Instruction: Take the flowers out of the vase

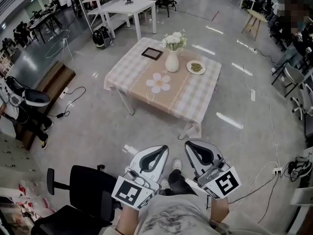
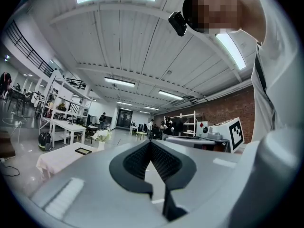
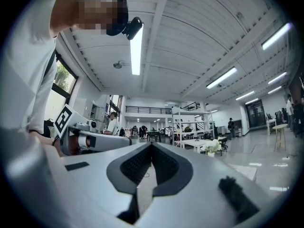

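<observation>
Across the floor from the table [image 1: 195,102], well short of the flowers [image 1: 174,40]: left gripper [image 1: 159,149] and right gripper [image 1: 192,144], shut and empty.
Both level, side by side, jaws pressed together on nothing. Straight ahead, well apart: flowers upright in the vase [image 1: 171,62] at mid-table, stems vertical. Neither gripper plainly nearer; likely a lift straight up.

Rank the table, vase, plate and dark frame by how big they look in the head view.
1. Table, far the largest.
2. White vase, dark frame and plate look about alike, so I won't rank them.
</observation>
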`<state>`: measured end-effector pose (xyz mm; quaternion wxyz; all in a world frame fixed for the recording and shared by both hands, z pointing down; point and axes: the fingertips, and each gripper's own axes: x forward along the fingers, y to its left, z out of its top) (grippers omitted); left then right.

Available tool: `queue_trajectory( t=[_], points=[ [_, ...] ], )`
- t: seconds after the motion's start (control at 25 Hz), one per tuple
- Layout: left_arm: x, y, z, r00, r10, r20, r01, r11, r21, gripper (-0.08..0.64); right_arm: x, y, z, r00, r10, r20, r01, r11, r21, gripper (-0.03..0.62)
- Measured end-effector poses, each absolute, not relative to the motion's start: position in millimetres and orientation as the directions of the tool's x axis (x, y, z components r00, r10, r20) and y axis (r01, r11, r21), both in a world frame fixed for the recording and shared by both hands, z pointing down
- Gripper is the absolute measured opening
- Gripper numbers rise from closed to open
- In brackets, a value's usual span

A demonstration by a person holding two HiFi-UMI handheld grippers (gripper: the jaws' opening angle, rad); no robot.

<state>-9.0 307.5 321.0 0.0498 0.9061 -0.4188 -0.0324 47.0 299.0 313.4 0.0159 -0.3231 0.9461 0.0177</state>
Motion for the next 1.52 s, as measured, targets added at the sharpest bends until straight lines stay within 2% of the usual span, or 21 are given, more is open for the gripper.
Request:
queue_trajectory(
  t=[0.88,1.52],
  points=[
    [3.1,186.7,320.2,0.592,-0.806,0.001,-0.802,-0.590,0.089,0.009,55.0,174.7,313.6,-0.841,-0.538,-0.054,-0.539,0.842,0.014,0.014],
    [18.2,137.8,307.7,0.530,-0.848,-0.002,-0.847,-0.530,0.046,0.009,69.6,122.5,302.4,-0.878,-0.471,-0.086,-0.474,0.880,0.022,0.014]
  ],
)
